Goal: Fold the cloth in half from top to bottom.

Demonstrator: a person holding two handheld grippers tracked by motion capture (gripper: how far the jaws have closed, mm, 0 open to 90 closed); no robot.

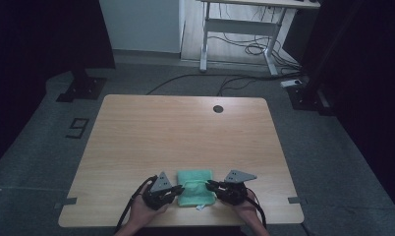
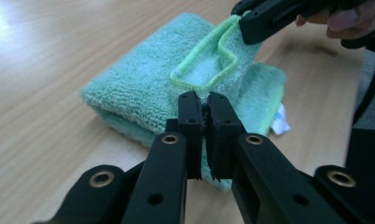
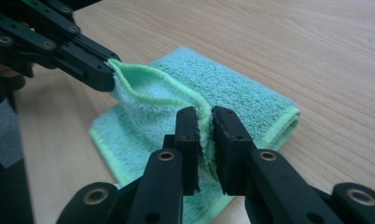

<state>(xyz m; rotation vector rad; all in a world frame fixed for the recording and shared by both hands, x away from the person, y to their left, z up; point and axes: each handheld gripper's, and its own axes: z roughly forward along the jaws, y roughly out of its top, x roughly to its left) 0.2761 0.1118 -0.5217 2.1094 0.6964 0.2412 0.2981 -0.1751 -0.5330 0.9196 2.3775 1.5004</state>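
High view: both tongs [image 1: 180,190] [image 1: 208,185] clamped on folded green towel [image 1: 195,187].

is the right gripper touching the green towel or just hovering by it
Touching. In the right gripper view, the right gripper has both fingers pinched on a raised fold of the green towel.

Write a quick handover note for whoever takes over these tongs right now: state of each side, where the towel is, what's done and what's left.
Left tongs: shut on the top layer's near edge of the green towel.
Right tongs: shut on the same yellow-green hemmed edge, farther along.
Towel: folded, lying at the near edge of the table, between both hands. A white tag sticks out on one side.
Done: both sides have pinched the top layer and raised it a little off the stack.
Left: probably open the fold or lift the towel; the lower layers lie flat on the wood.
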